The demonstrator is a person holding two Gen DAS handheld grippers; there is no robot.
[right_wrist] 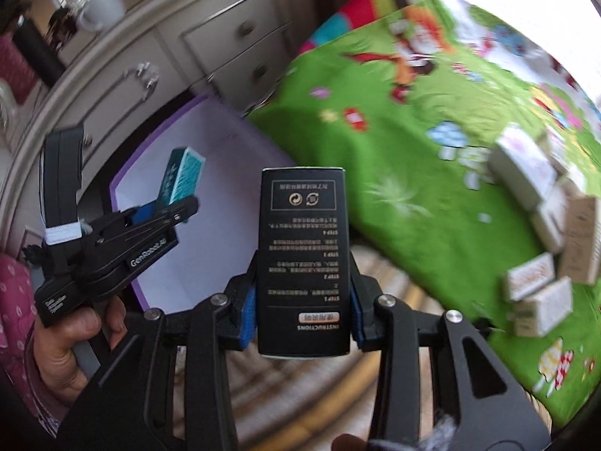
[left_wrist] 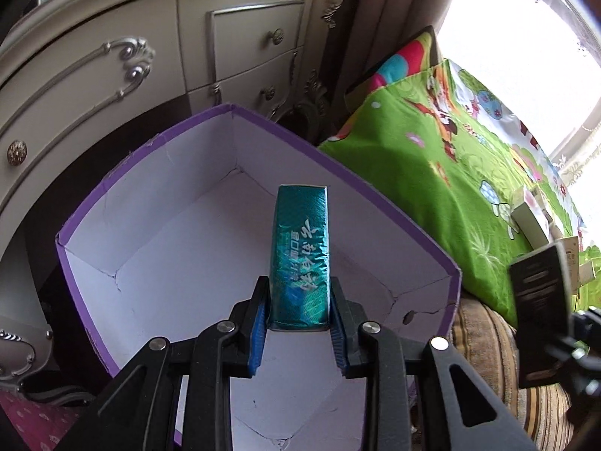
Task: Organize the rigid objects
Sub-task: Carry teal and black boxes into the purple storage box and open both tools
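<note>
A teal box (left_wrist: 300, 255) is clamped in the left gripper (left_wrist: 299, 314) above the purple bin (left_wrist: 394, 203) — a black box (right_wrist: 304, 259) is clamped in the right gripper (right_wrist: 303, 314).

A bed under a green cartoon-print cover (right_wrist: 413, 195) carries a loose cluster of small pale cartons (right_wrist: 541, 233) toward its right side, some touching; colourful pillows (left_wrist: 398, 64) lie at its far end.

Daylight floods from the blown-out white window (left_wrist: 526, 37) upper right. Left wrist view sharp; right wrist view motion-blurred. Strong fisheye curvature, dark vignetted corners.
</note>
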